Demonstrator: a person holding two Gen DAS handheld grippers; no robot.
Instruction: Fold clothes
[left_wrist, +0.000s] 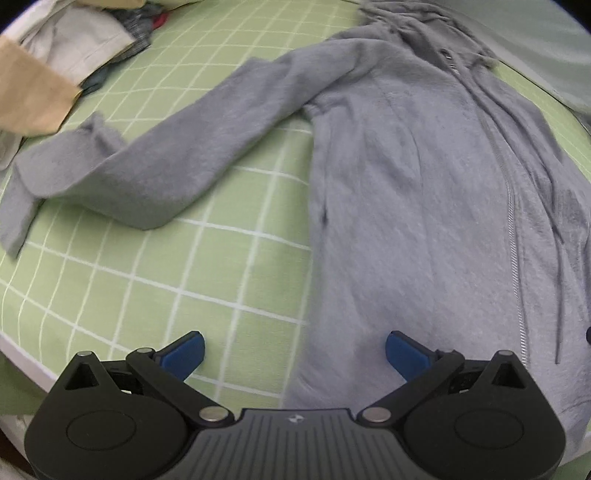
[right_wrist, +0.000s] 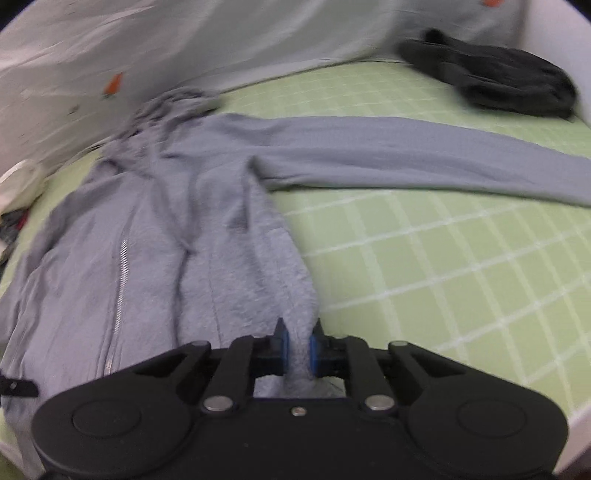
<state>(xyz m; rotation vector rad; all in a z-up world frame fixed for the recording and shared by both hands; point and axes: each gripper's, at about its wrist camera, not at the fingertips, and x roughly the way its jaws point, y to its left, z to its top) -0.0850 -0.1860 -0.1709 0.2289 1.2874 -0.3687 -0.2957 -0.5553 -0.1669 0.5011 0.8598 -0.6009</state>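
Observation:
A grey zip-up hoodie (left_wrist: 406, 177) lies spread on a green checked sheet (left_wrist: 184, 266), front up, zipper closed. Its left sleeve (left_wrist: 155, 155) stretches out to the left in the left wrist view. My left gripper (left_wrist: 294, 354) is open, hovering over the hoodie's lower left hem, holding nothing. In the right wrist view the hoodie (right_wrist: 159, 229) fills the left half, with its other sleeve (right_wrist: 406, 155) stretched right. My right gripper (right_wrist: 297, 341) is shut on the hoodie's lower right hem edge, with grey fabric pinched between the blue pads.
A pile of beige, white and dark clothes (left_wrist: 66, 55) sits at the far left of the bed. A dark garment (right_wrist: 491, 77) lies at the far right corner. A pale sheet or curtain (right_wrist: 184, 48) hangs behind the bed. The white bed edge (left_wrist: 26, 362) runs near me.

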